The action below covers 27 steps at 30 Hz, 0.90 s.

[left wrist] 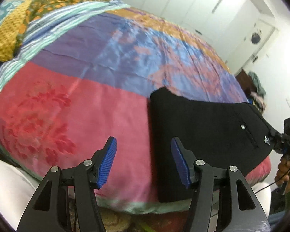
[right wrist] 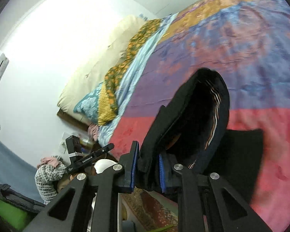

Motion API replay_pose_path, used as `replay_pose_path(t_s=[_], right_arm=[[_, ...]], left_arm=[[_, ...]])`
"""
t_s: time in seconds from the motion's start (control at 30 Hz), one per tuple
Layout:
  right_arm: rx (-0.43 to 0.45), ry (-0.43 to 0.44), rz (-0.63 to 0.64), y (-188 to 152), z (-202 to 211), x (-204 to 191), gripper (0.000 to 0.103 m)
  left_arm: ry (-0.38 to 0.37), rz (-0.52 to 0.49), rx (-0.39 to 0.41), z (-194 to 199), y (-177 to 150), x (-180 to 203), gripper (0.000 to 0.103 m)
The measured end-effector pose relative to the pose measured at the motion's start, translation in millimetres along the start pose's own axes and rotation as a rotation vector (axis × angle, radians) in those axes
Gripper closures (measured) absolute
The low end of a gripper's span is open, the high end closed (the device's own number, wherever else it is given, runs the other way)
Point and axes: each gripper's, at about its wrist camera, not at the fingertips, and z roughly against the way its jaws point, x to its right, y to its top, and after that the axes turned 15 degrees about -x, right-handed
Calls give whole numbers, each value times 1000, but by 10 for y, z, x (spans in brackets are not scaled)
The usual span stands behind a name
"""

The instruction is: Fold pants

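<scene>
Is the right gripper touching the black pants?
Touching. The right wrist view shows the right gripper with both blue pads pressed on a bunched fold of the black pants.

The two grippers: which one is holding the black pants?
The right gripper: its blue pads pinch a lifted edge of the black pants. The left gripper is open, with nothing between its pads.

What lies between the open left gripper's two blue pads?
Nothing is held: in the left wrist view, the left gripper frames only the pink bedspread and the black pants' left edge beyond.
</scene>
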Motion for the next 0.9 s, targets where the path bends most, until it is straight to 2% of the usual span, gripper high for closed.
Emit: replay_pose_path(t_s=[0.17,0.23,0.33,0.4,0.43,0.47,0.5,0.57,0.63,0.73,0.8,0.9], right_arm=[[8,-47,-132,-376,14,498,84],[-8,-103,-164,-507,-83,682,84],[-47,-197,-171,-632,-263,840,84],[-20,-217,-168,-672,-283,856,82],[-14,-218,-174,-659,-251,851,78],[-19,-243,-178,-635,-221,823,66],[-24,-286,-169,-605,-183,776,63],[-7,-441,-101,-499,-73,592,62],[24,-538,18,-338,26,310,61],[48,-563,165,-92,-4,-25,62],[49,-566,244,88,-164,-154,62],[21,-607,250,245,-517,63,62]], left_arm=[[26,-120,-35,-149,-63,397,42],[50,-159,-52,-229,-80,545,42],[75,-202,-77,-356,-112,709,42],[112,-240,-93,-452,-155,832,42],[134,-256,-99,-492,-182,876,42],[154,-277,-107,-534,-216,928,42],[161,-288,-110,-552,-246,950,42],[171,-314,-115,-588,-297,997,42],[180,-332,-117,-625,-333,1029,42],[200,-343,-115,-664,-359,1059,41],[204,-346,-115,-672,-363,1066,41],[204,-340,-119,-676,-365,1053,39]])
